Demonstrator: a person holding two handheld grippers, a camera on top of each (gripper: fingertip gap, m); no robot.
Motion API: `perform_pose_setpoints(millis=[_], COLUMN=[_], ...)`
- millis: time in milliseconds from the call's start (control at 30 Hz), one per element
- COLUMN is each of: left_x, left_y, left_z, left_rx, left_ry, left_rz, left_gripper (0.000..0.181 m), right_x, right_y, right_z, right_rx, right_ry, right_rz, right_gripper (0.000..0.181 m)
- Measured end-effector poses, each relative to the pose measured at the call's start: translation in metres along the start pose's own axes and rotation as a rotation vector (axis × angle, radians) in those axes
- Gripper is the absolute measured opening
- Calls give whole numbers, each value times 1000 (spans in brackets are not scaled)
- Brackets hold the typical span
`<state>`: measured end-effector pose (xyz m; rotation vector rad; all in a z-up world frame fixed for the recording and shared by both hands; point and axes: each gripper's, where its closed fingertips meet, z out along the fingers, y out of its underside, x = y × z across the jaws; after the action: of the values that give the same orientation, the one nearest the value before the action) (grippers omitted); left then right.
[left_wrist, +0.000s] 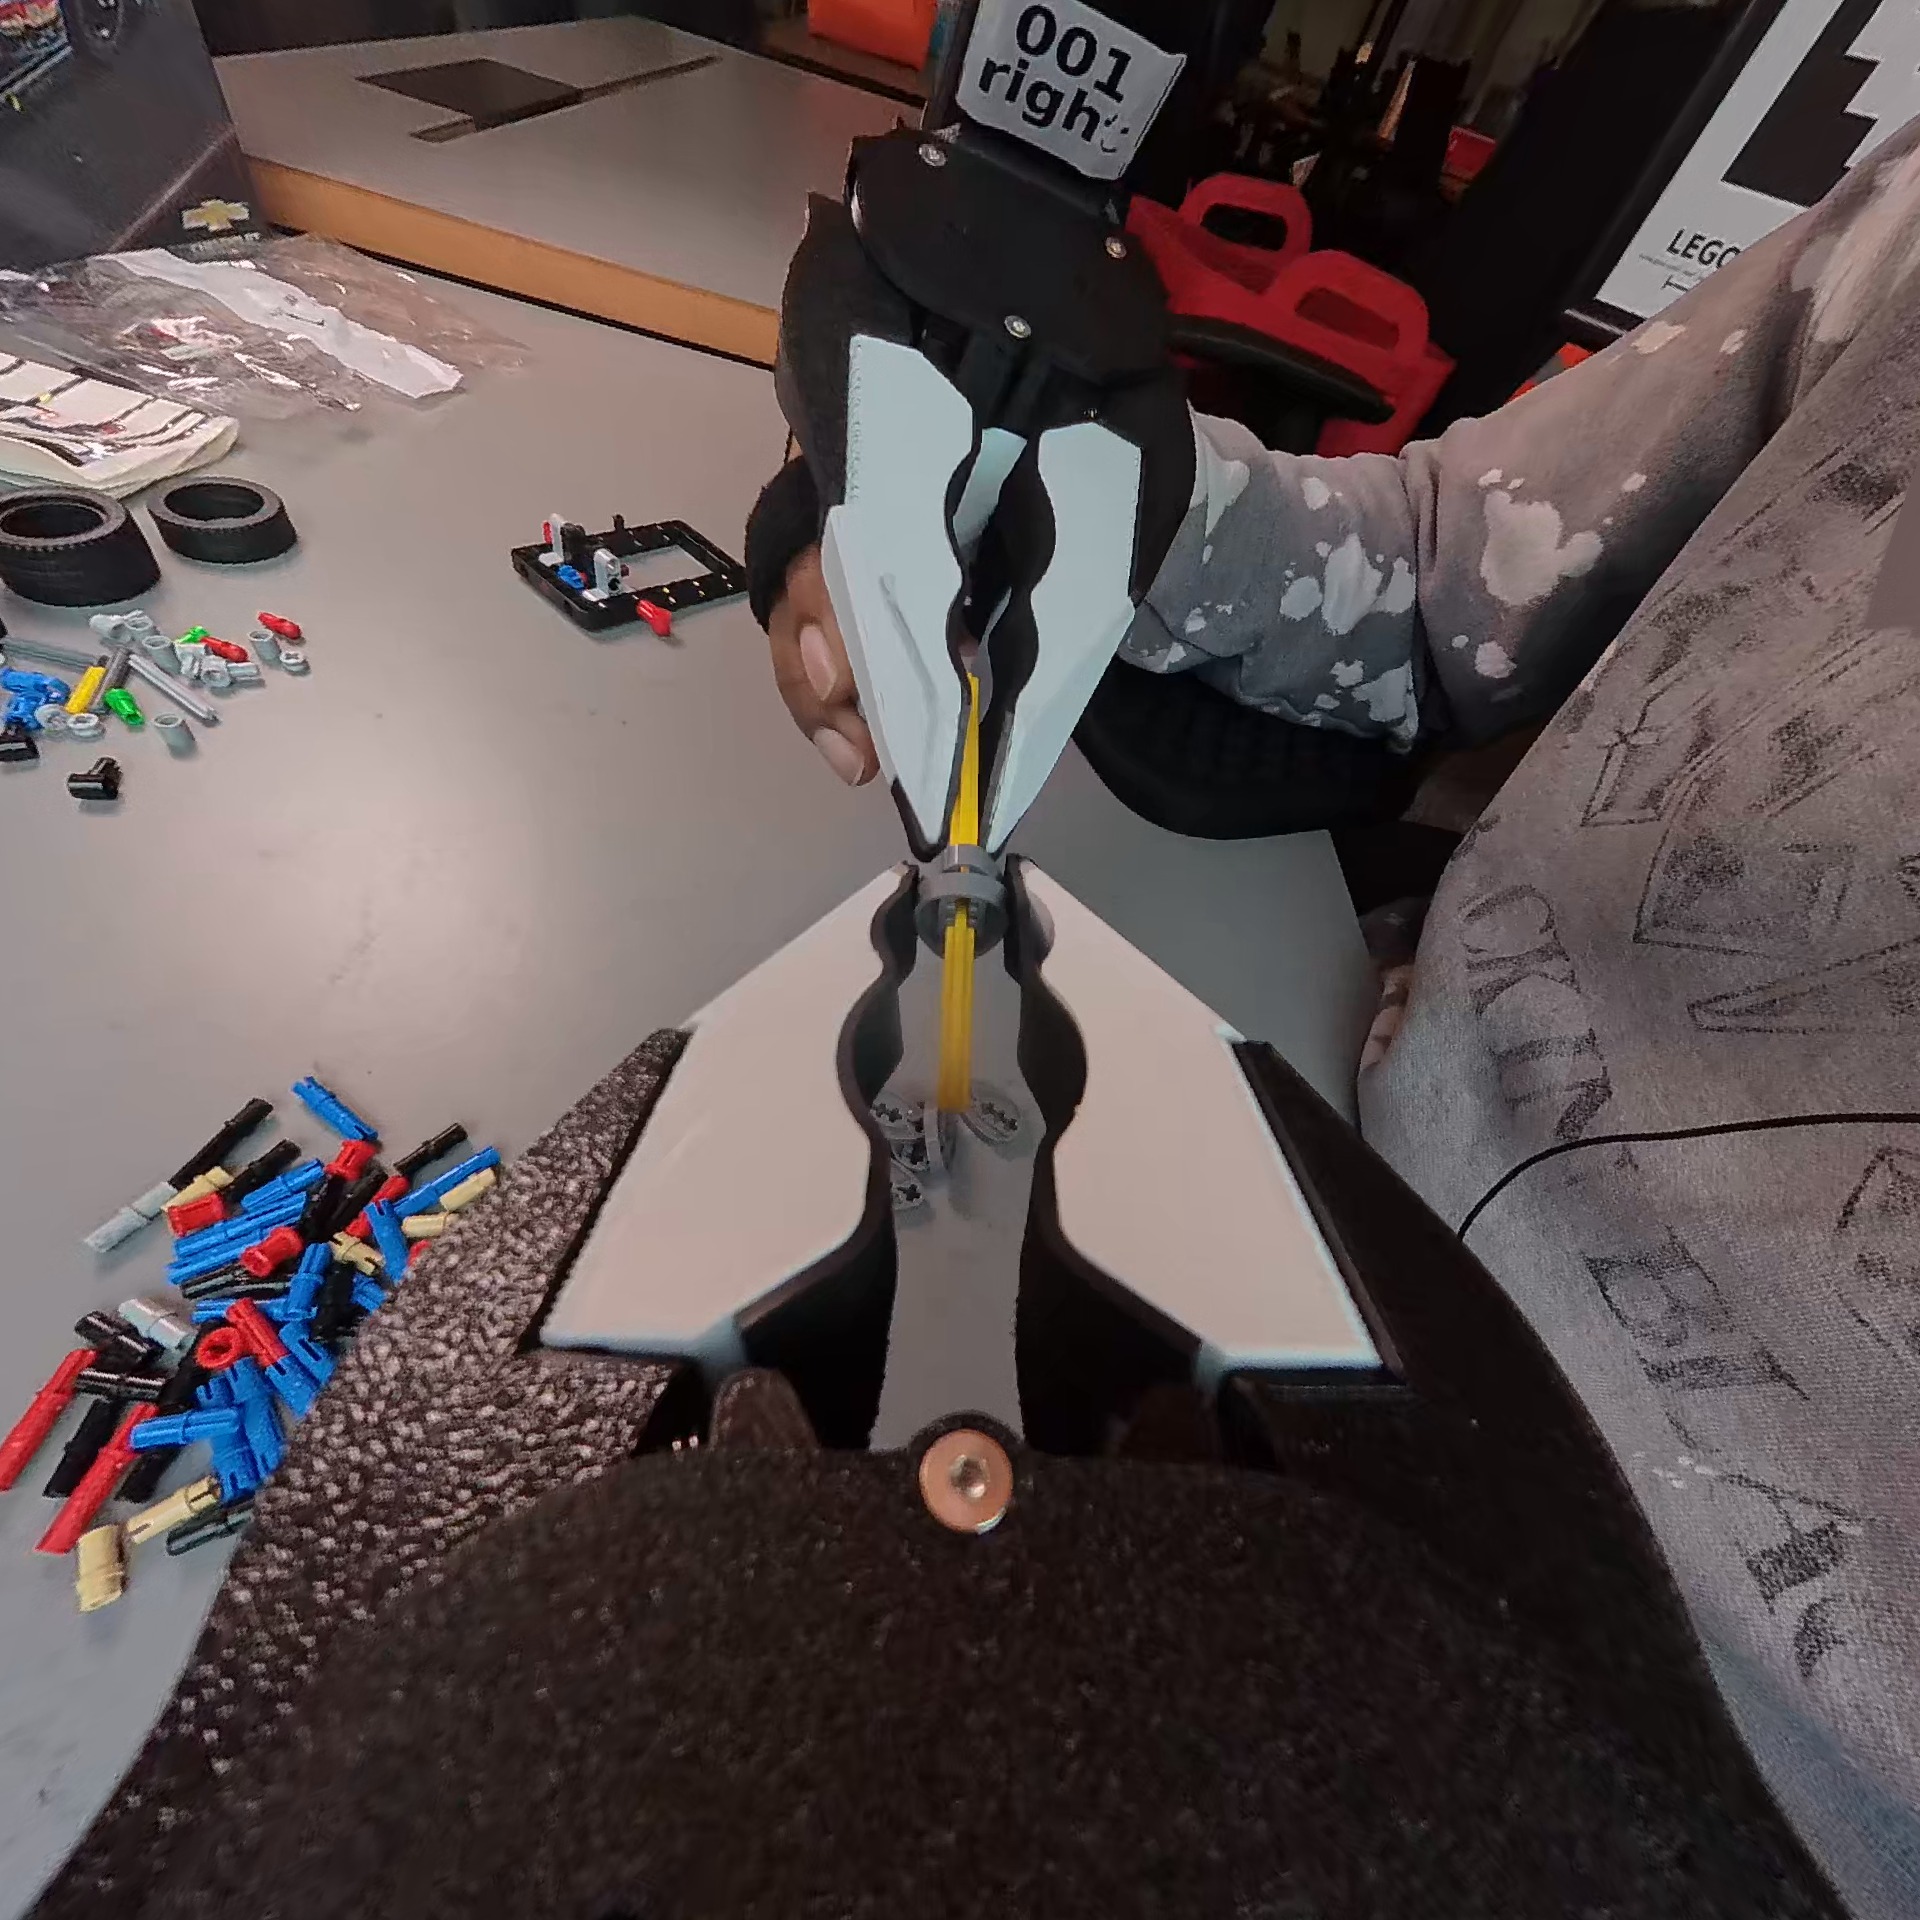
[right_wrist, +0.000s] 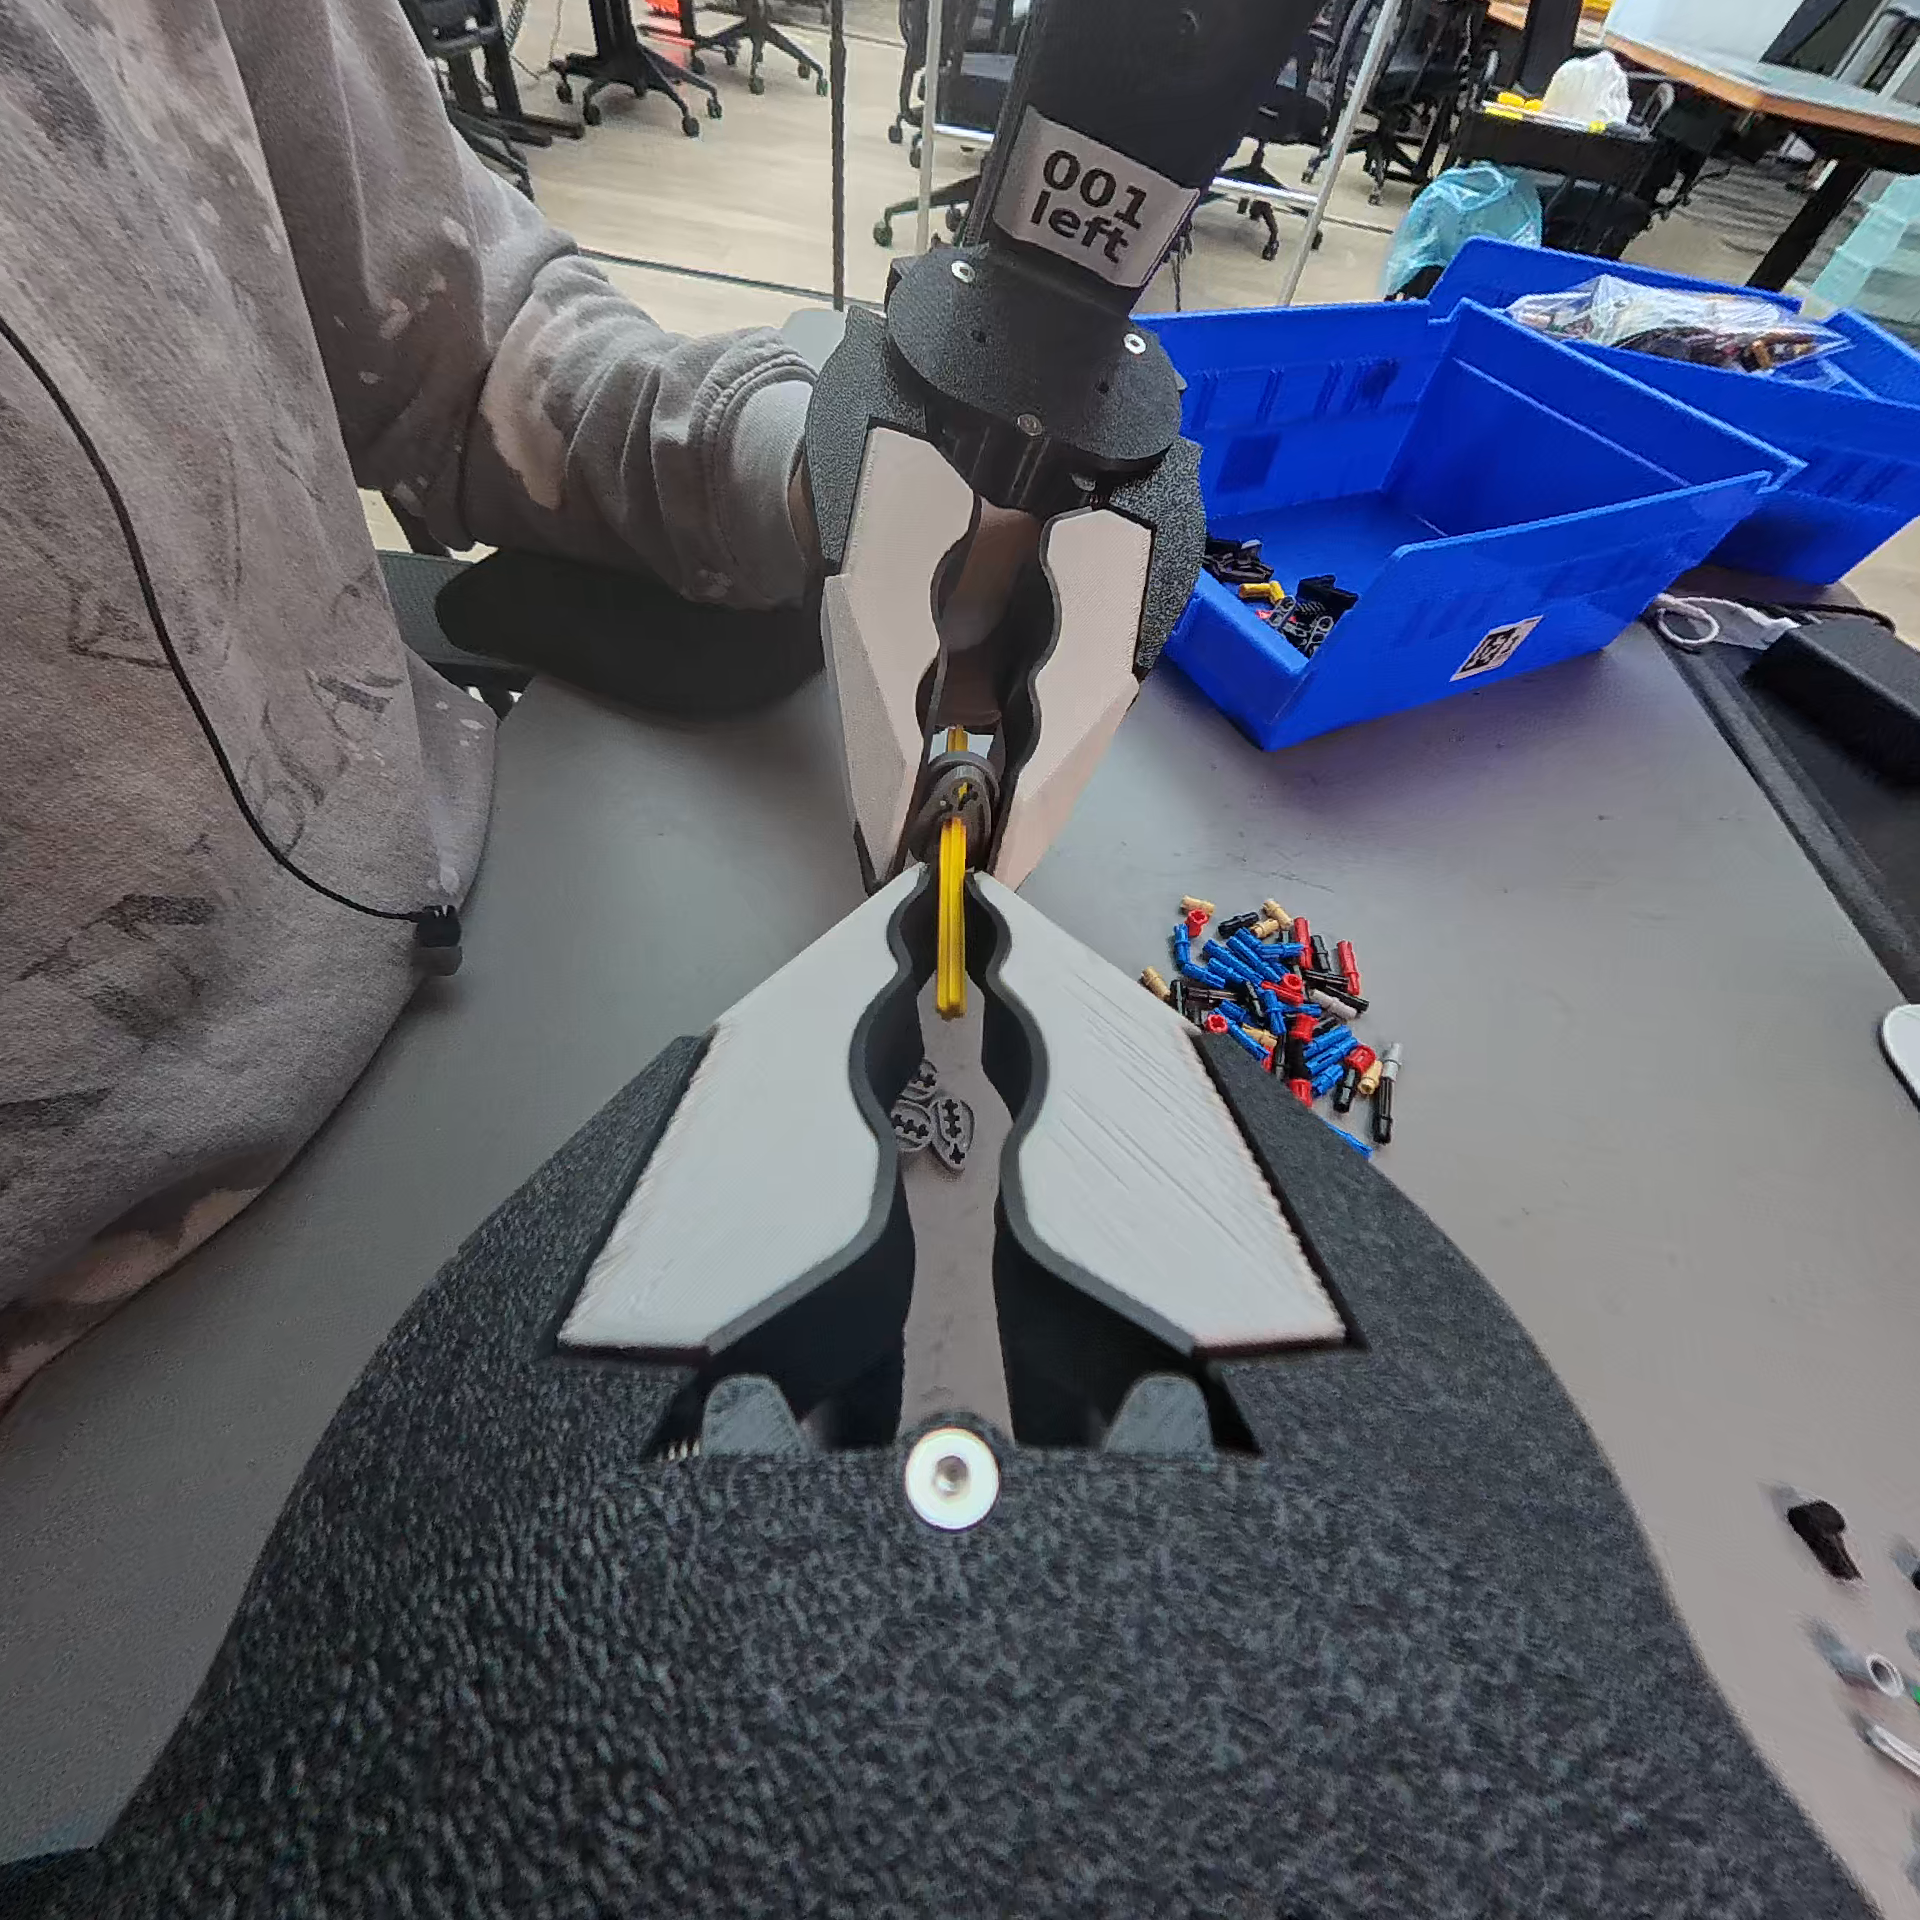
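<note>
A yellow axle (left_wrist: 958, 1023) runs through a small grey round bush (left_wrist: 961, 883). My left gripper (left_wrist: 966, 881) is shut on the bush at its fingertips. My right gripper (left_wrist: 961, 836) comes in from above, tip to tip with the left, and is shut on the axle's upper part. In the right wrist view my right gripper (right_wrist: 948, 885) pinches the axle (right_wrist: 951, 956), and the left gripper (right_wrist: 943, 831) holds the dark round bush (right_wrist: 958, 795) just beyond. Both are held above the grey table (left_wrist: 468, 883). Several small grey cross-hole pieces (left_wrist: 925, 1138) lie on the table below.
A pile of blue, red, black and tan pins (left_wrist: 260, 1278) lies left of my left gripper. A black frame (left_wrist: 629, 577), two tyres (left_wrist: 73, 545), loose small parts (left_wrist: 135, 675) and plastic bags (left_wrist: 208, 312) lie farther off. Blue bins (right_wrist: 1507, 540) stand beyond. A person's grey sleeve (left_wrist: 1351, 582) is close. My two grippers' fingertips are within a few centimetres of each other.
</note>
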<state>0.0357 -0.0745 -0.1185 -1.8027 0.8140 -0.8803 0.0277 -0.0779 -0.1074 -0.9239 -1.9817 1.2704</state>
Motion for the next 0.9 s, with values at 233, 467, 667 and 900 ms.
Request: perform_pose_setpoints(millis=[233,467,667,900], left_x=[-1,-26,-11,-19], left_y=[-1,13,80,89], left_z=[-4,-40,13,17], left_rx=[-1,-42,-430,-446], left_ry=[-10,-107,-74,-92], left_rz=[8,14,102,42], left_gripper=[16,16,15,24], right_x=[1,31,48,39], right_y=[0,4,29,50], right_z=[-8,-73,-62,-45], right_rx=[8,27,-65,-144], right_ry=[-18,98,182,133], right_rz=[32,101,89,99], right_gripper=[4,3,4,4])
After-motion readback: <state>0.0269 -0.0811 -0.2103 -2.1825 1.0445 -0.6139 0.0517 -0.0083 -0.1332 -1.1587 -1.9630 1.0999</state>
